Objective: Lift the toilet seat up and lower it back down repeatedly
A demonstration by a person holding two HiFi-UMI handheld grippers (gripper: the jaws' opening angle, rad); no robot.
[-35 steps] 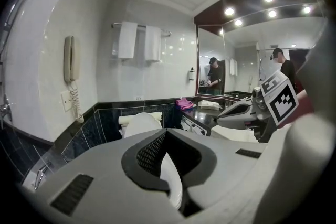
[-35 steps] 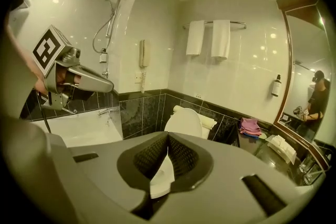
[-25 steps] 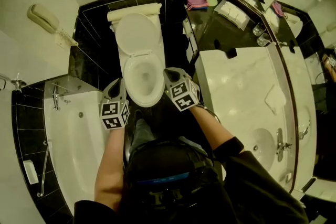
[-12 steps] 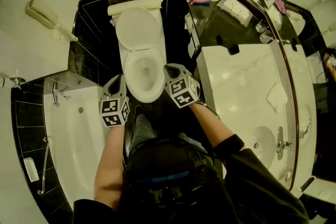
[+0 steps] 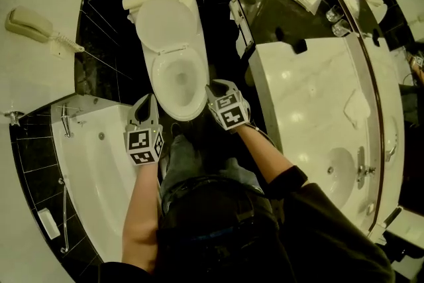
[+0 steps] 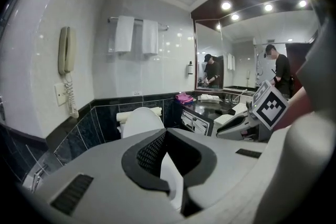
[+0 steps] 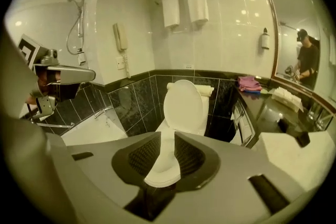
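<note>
Two narrow floor strips [image 5: 220,68] flanking the toilet [image 5: 159,93], bathtub [image 5: 64,162] left, counter [image 5: 305,103] right

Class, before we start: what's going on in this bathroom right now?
A person stands facing a toilet with a gripper in each hand. The lid stands raised and the seat lies flat. The right gripper hangs by the toilet's front right edge, its jaws just opening with nothing clamped between them. The left gripper, shut and empty, sits at the front left.
</note>
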